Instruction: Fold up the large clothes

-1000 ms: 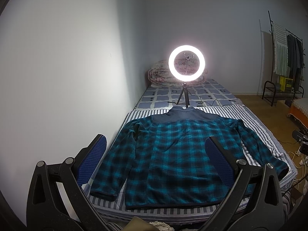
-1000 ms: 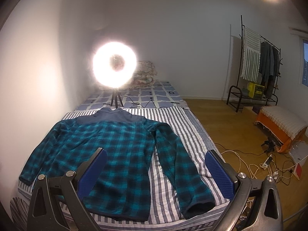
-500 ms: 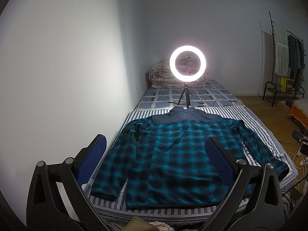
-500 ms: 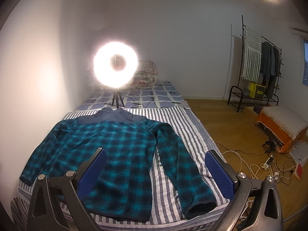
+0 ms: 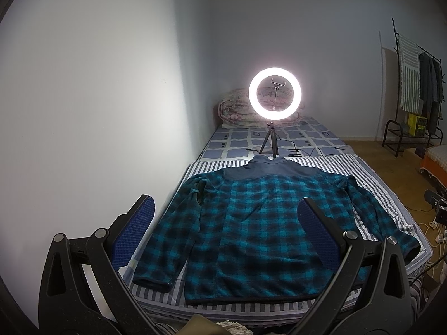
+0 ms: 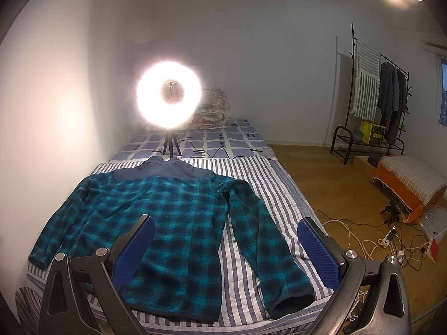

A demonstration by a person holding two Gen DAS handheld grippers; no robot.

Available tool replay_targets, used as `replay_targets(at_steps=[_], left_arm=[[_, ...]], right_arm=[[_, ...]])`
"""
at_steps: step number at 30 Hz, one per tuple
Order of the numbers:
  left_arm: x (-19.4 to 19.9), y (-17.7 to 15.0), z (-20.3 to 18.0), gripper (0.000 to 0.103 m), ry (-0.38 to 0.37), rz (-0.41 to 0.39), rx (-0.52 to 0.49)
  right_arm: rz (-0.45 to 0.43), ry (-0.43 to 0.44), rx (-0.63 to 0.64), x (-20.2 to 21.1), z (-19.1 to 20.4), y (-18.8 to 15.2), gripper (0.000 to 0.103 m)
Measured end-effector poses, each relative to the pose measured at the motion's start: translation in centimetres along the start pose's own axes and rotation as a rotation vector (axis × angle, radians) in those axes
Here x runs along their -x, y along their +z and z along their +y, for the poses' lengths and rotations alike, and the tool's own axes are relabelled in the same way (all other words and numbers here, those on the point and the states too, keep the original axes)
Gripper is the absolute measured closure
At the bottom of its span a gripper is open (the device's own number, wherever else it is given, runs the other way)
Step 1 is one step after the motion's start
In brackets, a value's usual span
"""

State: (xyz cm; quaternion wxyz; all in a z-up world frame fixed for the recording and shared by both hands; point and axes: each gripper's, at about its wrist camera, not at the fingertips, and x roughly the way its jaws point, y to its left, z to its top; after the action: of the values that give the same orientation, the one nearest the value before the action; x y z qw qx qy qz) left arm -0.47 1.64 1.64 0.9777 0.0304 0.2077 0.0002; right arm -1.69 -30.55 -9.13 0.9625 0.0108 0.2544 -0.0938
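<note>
A teal and black plaid fleece jacket [image 5: 251, 223] [image 6: 173, 217] with a dark blue yoke and collar lies flat, back up, on the striped sheet of a bed [image 5: 371, 184] [image 6: 268, 184]. Both sleeves are spread out to the sides, hem toward me. My left gripper [image 5: 226, 223] hovers open above the hem end, over the jacket's left half. My right gripper [image 6: 226, 243] hovers open above the right sleeve and side. Neither touches the cloth, and nothing is between the blue pads.
A lit ring light on a small tripod [image 5: 275, 97] [image 6: 169, 97] stands on the bed just beyond the collar, with cables beside it. Folded bedding [image 5: 237, 111] lies at the far end. A white wall runs along the left; a clothes rack [image 6: 374, 92], orange stool [image 6: 405, 178] and floor cables [image 6: 391, 237] stand right.
Both views have shifted only slightly; the jacket lies as before and both grippers stay open.
</note>
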Motion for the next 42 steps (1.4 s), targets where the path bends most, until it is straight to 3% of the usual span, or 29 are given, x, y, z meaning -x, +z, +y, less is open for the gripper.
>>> replay_targets(at_steps=[24, 42], left_arm=[[-0.6, -2.7, 2.7, 0.000, 0.083, 0.011, 0.014], [0.8, -6.8, 9.4, 0.000, 0.245, 0.035, 0.052]], right_arm=[[-0.006, 0.032, 0.051, -1.0, 4.3, 1.0, 0.000], [-0.021, 0.189, 0.172, -3.8, 14.0, 2.5, 0.000]])
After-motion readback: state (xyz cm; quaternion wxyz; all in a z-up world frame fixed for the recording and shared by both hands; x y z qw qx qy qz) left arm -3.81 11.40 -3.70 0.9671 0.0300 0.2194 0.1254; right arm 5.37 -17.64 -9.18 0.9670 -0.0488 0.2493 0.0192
